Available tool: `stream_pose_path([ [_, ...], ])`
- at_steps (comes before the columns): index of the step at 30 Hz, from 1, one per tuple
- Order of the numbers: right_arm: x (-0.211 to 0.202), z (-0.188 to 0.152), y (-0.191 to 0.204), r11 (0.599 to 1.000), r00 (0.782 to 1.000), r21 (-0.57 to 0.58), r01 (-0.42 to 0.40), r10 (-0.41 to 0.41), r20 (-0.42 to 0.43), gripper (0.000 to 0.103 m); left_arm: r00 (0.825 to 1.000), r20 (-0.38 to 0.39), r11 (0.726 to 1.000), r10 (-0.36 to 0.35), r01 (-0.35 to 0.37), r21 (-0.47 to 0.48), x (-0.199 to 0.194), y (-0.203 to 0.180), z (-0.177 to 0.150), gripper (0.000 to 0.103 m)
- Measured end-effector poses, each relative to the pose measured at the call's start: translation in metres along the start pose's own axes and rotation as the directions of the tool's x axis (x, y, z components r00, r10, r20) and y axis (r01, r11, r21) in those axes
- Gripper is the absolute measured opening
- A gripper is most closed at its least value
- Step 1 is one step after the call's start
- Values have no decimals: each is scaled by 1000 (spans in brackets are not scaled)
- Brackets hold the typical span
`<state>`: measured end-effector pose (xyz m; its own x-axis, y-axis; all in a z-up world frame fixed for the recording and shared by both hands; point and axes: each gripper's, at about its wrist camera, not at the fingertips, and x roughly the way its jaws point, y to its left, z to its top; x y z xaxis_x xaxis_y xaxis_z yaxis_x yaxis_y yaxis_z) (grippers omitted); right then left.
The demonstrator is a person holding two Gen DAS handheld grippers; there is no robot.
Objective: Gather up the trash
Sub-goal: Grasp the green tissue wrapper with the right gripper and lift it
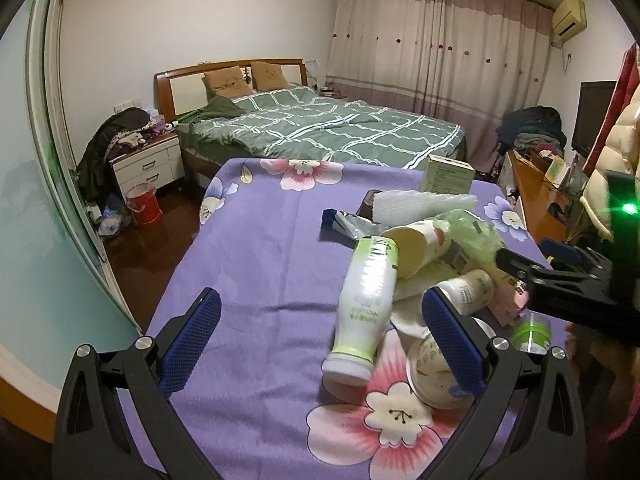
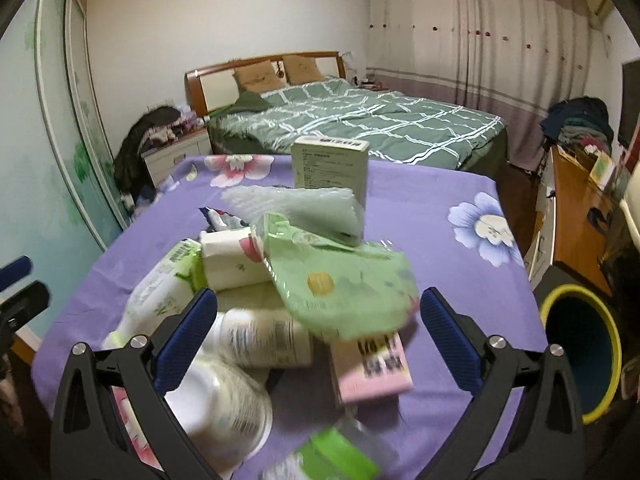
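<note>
Matt floral cloth [image 1: 260,248]; glossy plastic bottle [image 1: 364,300]; crinkly film wrapper [image 2: 340,280].

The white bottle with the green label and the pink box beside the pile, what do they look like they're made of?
The white bottle looks like opaque plastic with a smooth, slightly glossy finish: light glints along its rounded side, and a printed green label wraps it. The pink box looks like thin printed cardboard, matte, with flat faces, sharp edges and a barcode; blur leaves its finish uncertain.
</note>
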<state>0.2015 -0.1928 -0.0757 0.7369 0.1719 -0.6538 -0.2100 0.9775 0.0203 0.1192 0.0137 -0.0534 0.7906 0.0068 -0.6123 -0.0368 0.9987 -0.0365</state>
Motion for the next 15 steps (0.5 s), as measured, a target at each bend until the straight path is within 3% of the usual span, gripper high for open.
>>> stream_pose_path([
  [2,13,3,1,1000,1000,-10,7,-7,-28,95,1000,-10,1000,-2,2,1,7,0,1,99],
  [7,28,2,-4,1000,997,12,-15,16,-77,68,1000,-25,1000,-7,7,3,18,2,2,99],
  [11,27,0,-10,998,996,47,-45,49,-80,40,999,-31,1000,-19,19,3,23,1,1,99],
  [15,20,-1,-11,998,996,46,-51,54,-69,27,999,-37,999,-33,34,12,28,-2,1,99],
])
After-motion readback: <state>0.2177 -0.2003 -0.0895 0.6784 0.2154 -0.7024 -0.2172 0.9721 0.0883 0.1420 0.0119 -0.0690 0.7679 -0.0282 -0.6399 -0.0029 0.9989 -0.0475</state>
